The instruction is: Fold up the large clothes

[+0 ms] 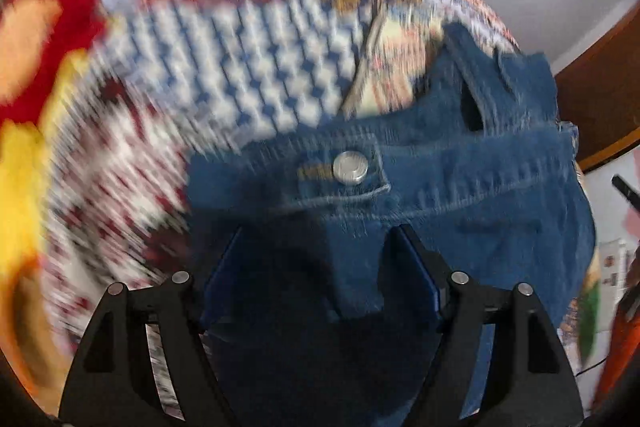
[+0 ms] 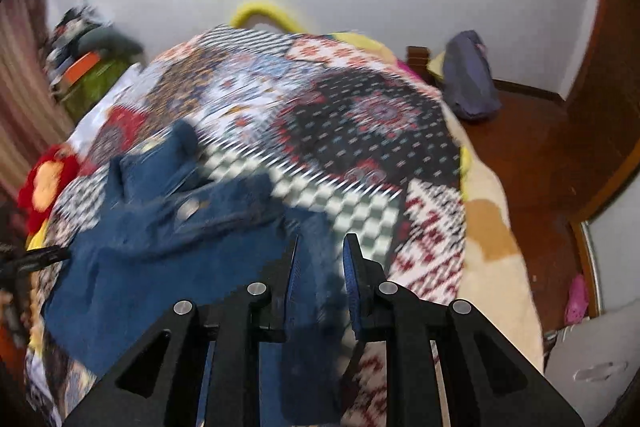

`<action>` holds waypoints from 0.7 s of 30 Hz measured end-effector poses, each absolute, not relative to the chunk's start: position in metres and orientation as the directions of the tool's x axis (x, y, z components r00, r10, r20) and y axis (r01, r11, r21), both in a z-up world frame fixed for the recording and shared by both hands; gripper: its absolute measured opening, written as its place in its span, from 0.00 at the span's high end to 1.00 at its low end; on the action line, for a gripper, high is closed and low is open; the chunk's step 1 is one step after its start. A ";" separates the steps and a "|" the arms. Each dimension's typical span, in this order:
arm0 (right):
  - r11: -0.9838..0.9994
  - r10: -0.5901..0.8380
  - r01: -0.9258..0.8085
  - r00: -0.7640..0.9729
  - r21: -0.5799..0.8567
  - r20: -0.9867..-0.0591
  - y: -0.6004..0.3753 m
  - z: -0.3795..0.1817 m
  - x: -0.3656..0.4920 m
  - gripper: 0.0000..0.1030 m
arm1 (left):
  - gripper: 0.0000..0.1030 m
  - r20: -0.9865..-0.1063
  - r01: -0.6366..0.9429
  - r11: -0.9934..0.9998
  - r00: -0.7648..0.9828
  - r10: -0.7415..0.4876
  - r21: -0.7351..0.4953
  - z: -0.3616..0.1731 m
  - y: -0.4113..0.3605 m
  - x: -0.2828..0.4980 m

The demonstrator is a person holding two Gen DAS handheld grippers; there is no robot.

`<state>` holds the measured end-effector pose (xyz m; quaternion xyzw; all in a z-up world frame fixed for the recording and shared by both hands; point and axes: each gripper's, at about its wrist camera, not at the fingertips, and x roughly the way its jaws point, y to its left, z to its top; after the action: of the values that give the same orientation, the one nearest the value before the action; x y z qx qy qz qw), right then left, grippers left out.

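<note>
Jeans (image 2: 160,227) are lying bunched on the patchwork bedspread (image 2: 360,131), waistband and metal button (image 1: 350,167) facing up, cloth rucked and overlapping itself. I am judging the fold as barely started: no clean crease is showing, and the legs are running out of frame, so most of the work is left.

My left tongs (image 1: 316,239) are standing wide apart over the denim just below the button; dark cloth is lying between the fingers, but whether they are gripping any I cannot tell. My right tongs (image 2: 320,247) are narrowed to a slim gap with a strip of denim running between the fingers; I am reading that as pinched, though blur is hiding the contact.

Far half of the bed is lying open for spreading. Right edge is dropping to the wooden floor (image 2: 520,155) near my right tongs, so I am minding that side. A red plush toy (image 2: 48,183) is crowding the left edge.
</note>
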<state>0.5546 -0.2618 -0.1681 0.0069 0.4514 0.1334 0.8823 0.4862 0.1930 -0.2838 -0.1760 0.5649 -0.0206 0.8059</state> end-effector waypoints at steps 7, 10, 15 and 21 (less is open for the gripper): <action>0.933 0.332 -0.295 0.480 0.207 -0.812 -0.234 -0.182 0.520 0.84 | 0.38 -0.895 -0.264 0.888 0.349 -0.276 -0.376 -0.305 0.191 0.497; 0.925 0.336 -0.323 0.445 0.202 -0.830 -0.217 -0.189 0.514 0.84 | 0.65 -0.890 -0.226 0.923 0.408 -0.201 -0.312 -0.283 0.187 0.491; 0.902 0.348 -0.392 0.422 0.178 -0.837 -0.184 -0.189 0.510 0.84 | 0.79 -0.828 -0.160 0.947 0.539 -0.154 -0.280 -0.226 0.184 0.478; 0.846 0.418 -0.497 0.391 0.195 -0.820 -0.125 -0.184 0.508 0.84 | 0.79 -0.793 -0.139 0.956 0.595 -0.129 -0.260 -0.197 0.193 0.486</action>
<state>0.5083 -0.1250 -0.1842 -0.0408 0.4785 0.2746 0.8330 0.4859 0.1932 -0.1972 -0.1491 0.4497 0.0030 0.8806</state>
